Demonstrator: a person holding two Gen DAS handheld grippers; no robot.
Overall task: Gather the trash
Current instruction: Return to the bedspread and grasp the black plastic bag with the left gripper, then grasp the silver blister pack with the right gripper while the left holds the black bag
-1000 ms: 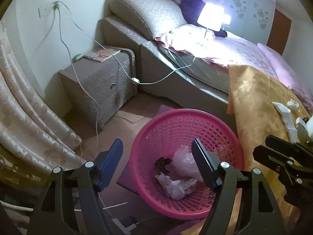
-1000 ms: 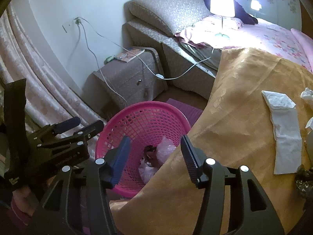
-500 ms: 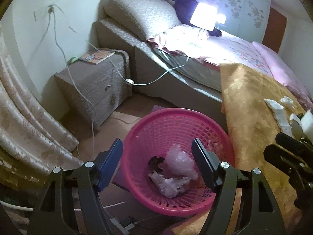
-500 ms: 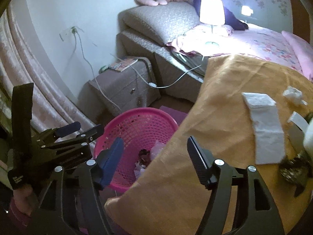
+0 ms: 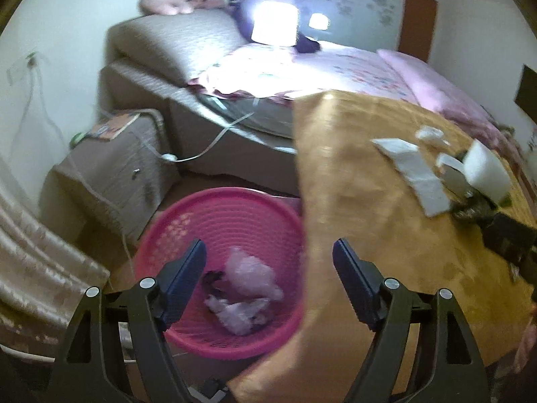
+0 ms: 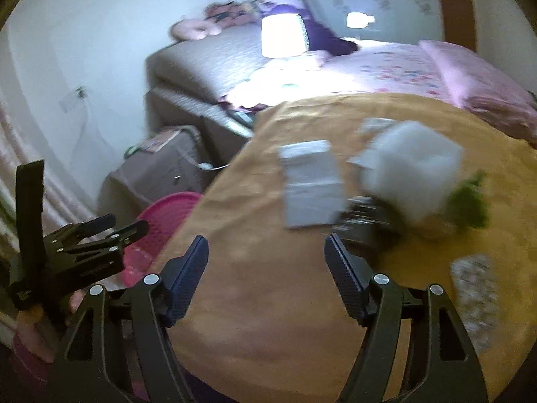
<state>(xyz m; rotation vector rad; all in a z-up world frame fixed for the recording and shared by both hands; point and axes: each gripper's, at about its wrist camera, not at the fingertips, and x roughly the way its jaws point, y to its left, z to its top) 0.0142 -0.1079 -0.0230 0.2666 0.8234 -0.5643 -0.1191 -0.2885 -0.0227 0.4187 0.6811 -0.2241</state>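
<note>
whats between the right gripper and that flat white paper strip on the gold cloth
Only bare gold cloth: the right wrist view shows nothing lying between the right gripper, jaws empty, and the white paper strip.

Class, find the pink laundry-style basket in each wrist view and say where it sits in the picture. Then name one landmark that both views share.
Left wrist view: the pink basket fills the lower centre, on the floor left of the orange cloth, crumpled trash inside.
Right wrist view: only part of the basket shows, lower left, cut off by the cloth's edge.
Shared landmark: the lit lamp on the bed.
</note>
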